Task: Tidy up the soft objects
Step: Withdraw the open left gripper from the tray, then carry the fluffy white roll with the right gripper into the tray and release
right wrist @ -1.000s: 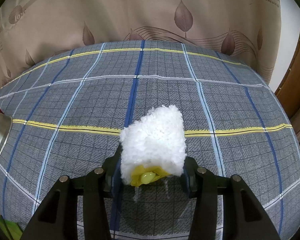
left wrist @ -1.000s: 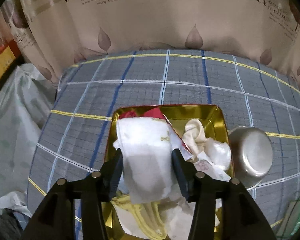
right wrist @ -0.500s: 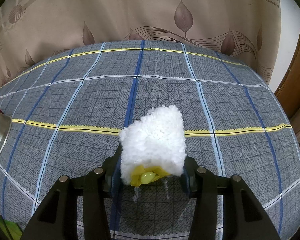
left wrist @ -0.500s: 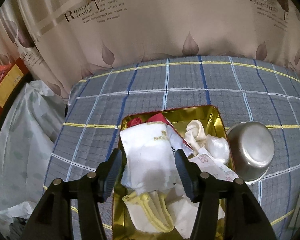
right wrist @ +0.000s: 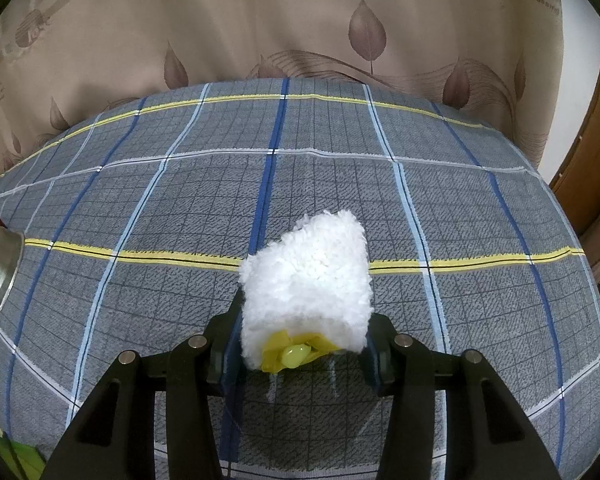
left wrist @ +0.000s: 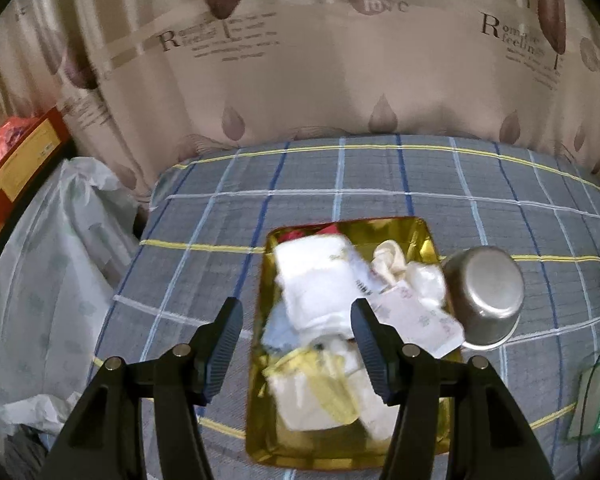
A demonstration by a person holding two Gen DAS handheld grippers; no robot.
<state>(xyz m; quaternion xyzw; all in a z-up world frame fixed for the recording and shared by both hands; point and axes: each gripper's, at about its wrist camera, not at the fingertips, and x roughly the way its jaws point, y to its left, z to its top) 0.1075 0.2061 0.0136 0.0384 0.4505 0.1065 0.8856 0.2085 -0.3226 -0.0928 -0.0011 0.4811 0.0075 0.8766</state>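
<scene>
1. The left claw [left wrist: 296, 344] has just been opening: its jaws now stand wide and empty above the gold tray [left wrist: 428, 236], clear of the white folded cloth [left wrist: 316, 280] they gripped a second ago.
2. Judgement: that cloth is deposited; the left claw is free for the next item.
3. The right claw [right wrist: 300, 354] is closed on the fluffy white toy [right wrist: 308, 276], unchanged, above the plaid bed cover [right wrist: 140, 216].
4. The toy shows shaggy pile with a yellow part at its base.
</scene>
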